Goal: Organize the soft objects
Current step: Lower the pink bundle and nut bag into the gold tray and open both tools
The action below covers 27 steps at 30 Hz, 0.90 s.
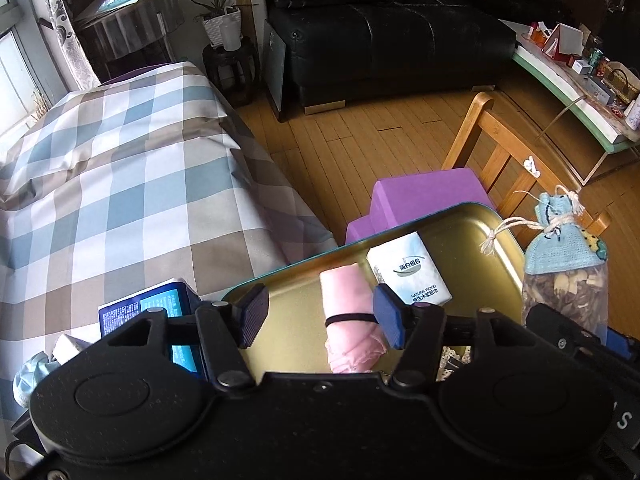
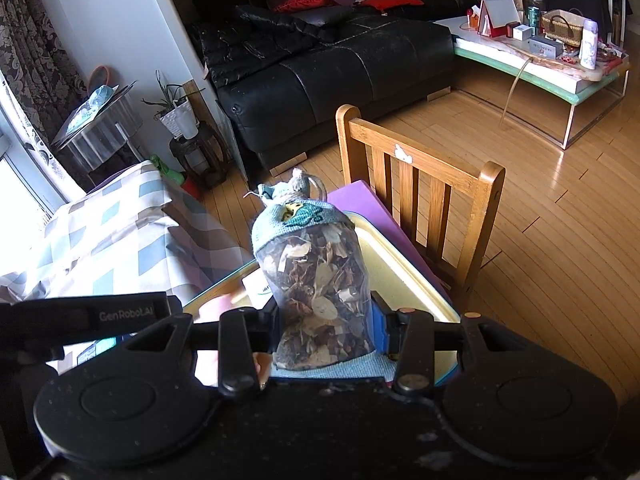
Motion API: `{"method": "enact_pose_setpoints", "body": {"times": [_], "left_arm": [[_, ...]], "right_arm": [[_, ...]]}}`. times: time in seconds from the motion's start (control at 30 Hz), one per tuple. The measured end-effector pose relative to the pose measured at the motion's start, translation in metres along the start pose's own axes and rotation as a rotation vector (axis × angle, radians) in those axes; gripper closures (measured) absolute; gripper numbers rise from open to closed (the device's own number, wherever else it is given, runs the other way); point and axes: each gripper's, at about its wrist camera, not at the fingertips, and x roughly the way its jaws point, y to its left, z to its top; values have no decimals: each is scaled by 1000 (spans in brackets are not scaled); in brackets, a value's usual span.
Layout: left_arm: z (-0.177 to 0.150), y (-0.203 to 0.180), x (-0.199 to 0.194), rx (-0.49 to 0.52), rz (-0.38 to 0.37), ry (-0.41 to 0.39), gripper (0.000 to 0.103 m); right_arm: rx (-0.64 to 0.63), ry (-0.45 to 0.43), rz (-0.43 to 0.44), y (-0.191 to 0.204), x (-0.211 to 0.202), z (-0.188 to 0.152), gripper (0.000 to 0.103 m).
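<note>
Sachet bag (image 2: 320, 280) of dried leaves, upright above gold tray (image 1: 472, 248), clenched in right gripper (image 2: 326, 332). Left gripper (image 1: 320, 312) released; pink cloth roll (image 1: 348, 312) lies in tray between its jaws, tissue pack (image 1: 408, 276) at one o'clock.

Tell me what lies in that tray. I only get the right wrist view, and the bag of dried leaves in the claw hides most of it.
Observer: A pink roll with a black band around it lies in the tray.
Operator: Is the other claw holding it?
Observer: No. The left claw is open, with the roll between its fingers.
Operator: Anything else in there?
Observer: A white tissue pack lies beside the roll, further from the claw.
</note>
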Motion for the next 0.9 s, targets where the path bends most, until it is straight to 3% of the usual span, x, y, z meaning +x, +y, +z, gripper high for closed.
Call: {"method": "enact_pose_setpoints", "body": {"times": [0.9], "left_arm": [[-13,6,-3,2,26,26,47]], "right_arm": [[-39,-4,-3,5,-1,-6,55]]}}
